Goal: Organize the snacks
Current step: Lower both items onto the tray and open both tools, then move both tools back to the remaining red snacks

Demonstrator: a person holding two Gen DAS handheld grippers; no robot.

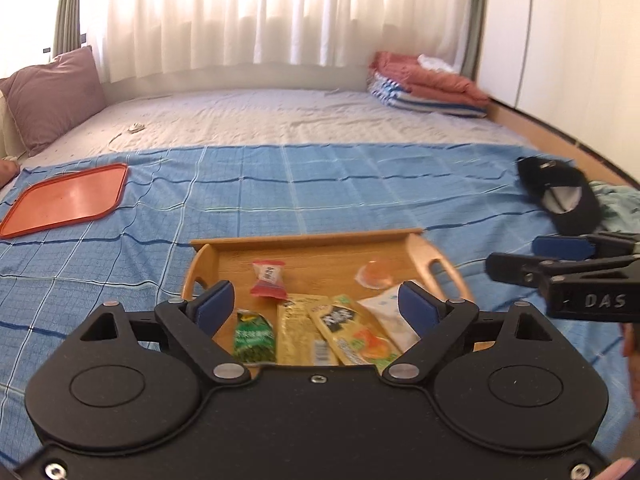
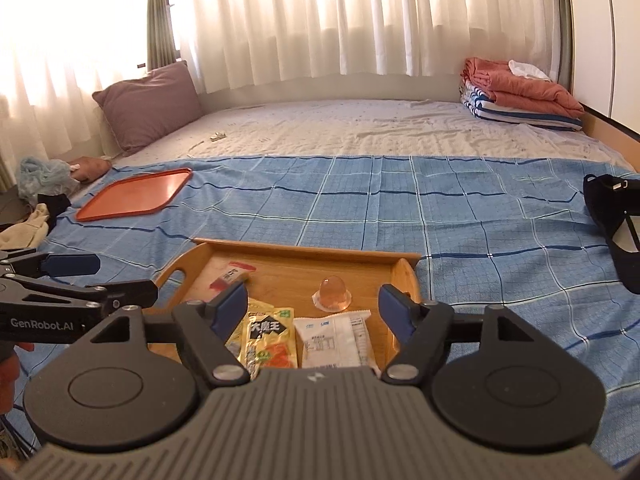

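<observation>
Both grippers hung above the bed with nothing in them. The left gripper (image 1: 313, 307) had its blue fingers (image 1: 218, 305) spread wide, and the right gripper (image 2: 312, 309) stood the same way, empty. Below them the wooden tray (image 1: 306, 238) sat on the blue checked sheet (image 1: 340, 184), holding the snacks: a red candy (image 1: 267, 280), a green packet (image 1: 254, 340), two yellow sachets, a white wrapper (image 2: 336, 340) and a clear jelly cup (image 2: 331, 294).

The orange tray (image 1: 68, 200) lay well apart, toward the pillow. I thought the soft bedding was the weak point: pressing down for a flat packet could tip the wooden tray or slide it. The sachets overlapped, so a pinch might have taken two at once. The jelly cup looked slippery and round; a loose hold could have dropped it.
</observation>
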